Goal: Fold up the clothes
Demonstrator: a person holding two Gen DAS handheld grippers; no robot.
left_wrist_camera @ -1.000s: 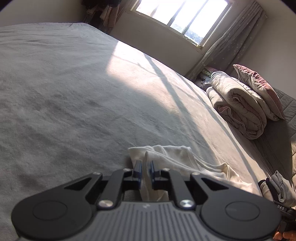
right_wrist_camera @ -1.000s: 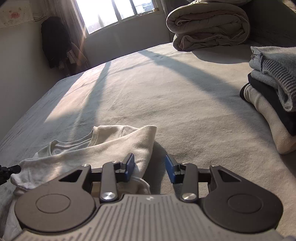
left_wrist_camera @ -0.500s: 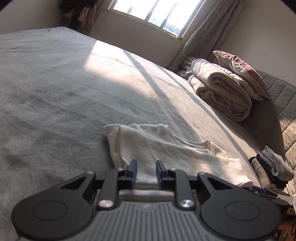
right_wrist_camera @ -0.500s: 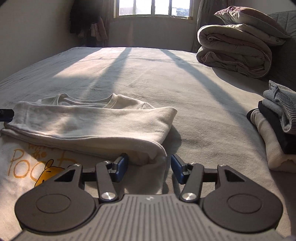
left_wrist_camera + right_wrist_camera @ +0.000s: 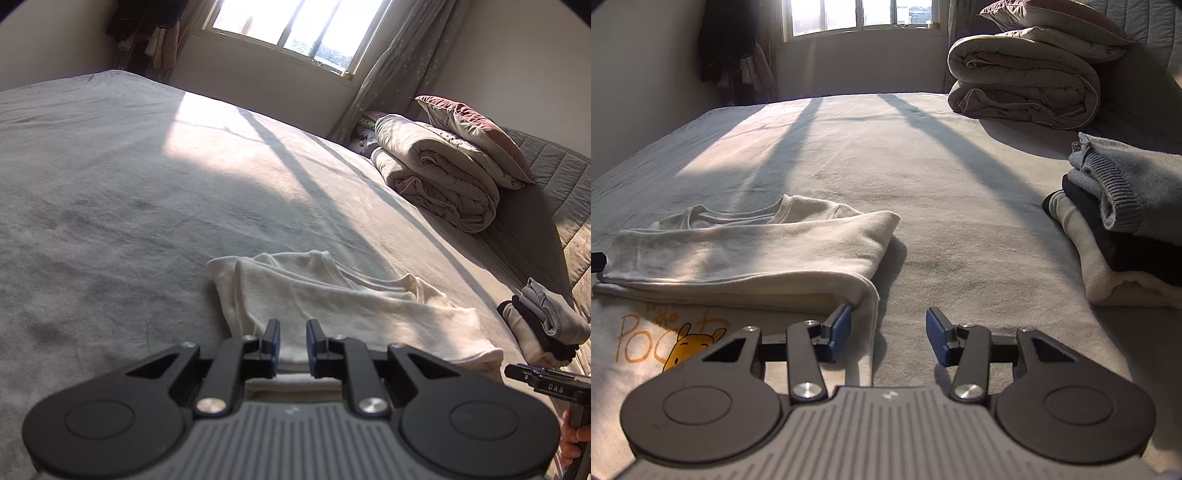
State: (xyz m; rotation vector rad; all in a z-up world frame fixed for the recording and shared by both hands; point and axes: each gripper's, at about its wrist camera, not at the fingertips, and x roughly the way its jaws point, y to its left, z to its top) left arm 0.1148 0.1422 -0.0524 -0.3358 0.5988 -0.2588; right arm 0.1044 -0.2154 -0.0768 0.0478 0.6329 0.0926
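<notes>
**Fold laid over, both grippers let go of cream shirt**

The left gripper [image 5: 292,341] hangs low over the near edge of the shirt [image 5: 332,306], its jaws a narrow gap apart with the cloth lying flat beneath them, not pinched; a second ago the same jaws were nipped on a raised bunch of that fabric. The right gripper [image 5: 888,334] stands open beside the shirt's right edge, its jaws closing again after a brief widening, with only the hem's corner and bare bed [image 5: 960,184] between them and nothing pressed by the pads.

The shirt itself has changed most. A second ago it was a loose heap being carried across; now its top half lies doubled over the lower half in a long band, the collar showing at the far side and the orange cartoon print [image 5: 665,339] left uncovered at the near left. It sits on the bed just in front of both grippers, well apart from the stack of folded clothes [image 5: 1119,229] at the right and the rolled quilt [image 5: 1023,74] near the headboard.

The first fold appears done and released. The band looks too long for the stack, so a crosswise fold likely comes next, and each gripper would need a fresh hold on an end first.
</notes>
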